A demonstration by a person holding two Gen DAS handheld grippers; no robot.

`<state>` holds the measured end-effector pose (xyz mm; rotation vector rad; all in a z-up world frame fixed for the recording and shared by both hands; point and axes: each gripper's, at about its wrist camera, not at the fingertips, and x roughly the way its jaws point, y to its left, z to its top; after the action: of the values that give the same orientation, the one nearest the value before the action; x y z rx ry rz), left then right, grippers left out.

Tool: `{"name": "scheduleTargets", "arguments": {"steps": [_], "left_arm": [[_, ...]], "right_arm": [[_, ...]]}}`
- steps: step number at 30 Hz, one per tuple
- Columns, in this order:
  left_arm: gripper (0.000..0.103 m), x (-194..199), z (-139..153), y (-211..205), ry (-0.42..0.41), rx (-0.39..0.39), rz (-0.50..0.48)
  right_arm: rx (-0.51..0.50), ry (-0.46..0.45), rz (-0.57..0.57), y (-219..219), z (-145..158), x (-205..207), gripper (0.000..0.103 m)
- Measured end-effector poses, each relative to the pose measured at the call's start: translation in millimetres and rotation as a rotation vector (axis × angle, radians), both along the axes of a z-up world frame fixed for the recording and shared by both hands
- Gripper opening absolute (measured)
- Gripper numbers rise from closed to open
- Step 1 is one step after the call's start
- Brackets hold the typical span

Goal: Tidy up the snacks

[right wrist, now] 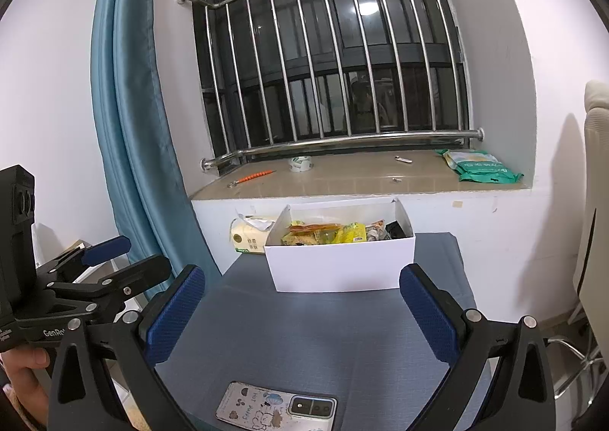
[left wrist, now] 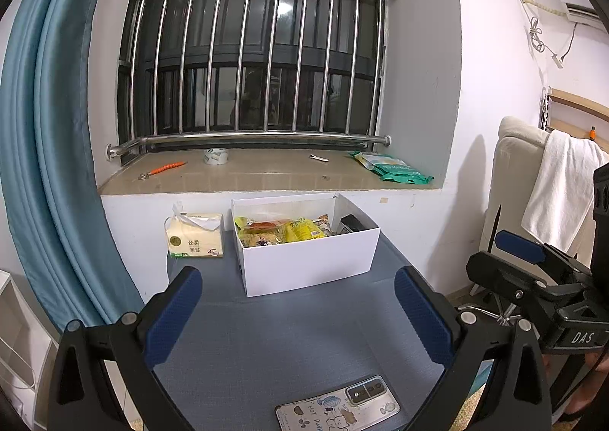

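On the blue-grey table below the barred window, a white box stood at the far end, close to the wall. The snacks lay packed inside it: yellow and orange packets side by side, and a dark item at the right end that was too small to identify. A pack of tissues sat just left of the box, against the wall. At the near edge of the table lay a phone in a cartoon case, face down. The left gripper hovered over the table with its blue pads spread wide and nothing between them. The right gripper hung beside it, equally wide apart and empty. On the windowsill rested a roll of tape, an orange tool and a green bag, well apart from each other.
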<state>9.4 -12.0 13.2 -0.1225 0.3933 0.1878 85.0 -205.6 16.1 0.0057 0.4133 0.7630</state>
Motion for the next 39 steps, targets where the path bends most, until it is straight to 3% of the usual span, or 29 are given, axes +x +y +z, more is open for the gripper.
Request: {"name": "scheduleTargets", "arguments": {"steps": [39], "left_arm": [[0.103, 1.3, -3.8, 3.2, 0.009, 0.002, 0.001]], "right_arm": [[-0.006, 0.003, 0.003, 1.8, -2.5, -1.3, 0.103]]}}
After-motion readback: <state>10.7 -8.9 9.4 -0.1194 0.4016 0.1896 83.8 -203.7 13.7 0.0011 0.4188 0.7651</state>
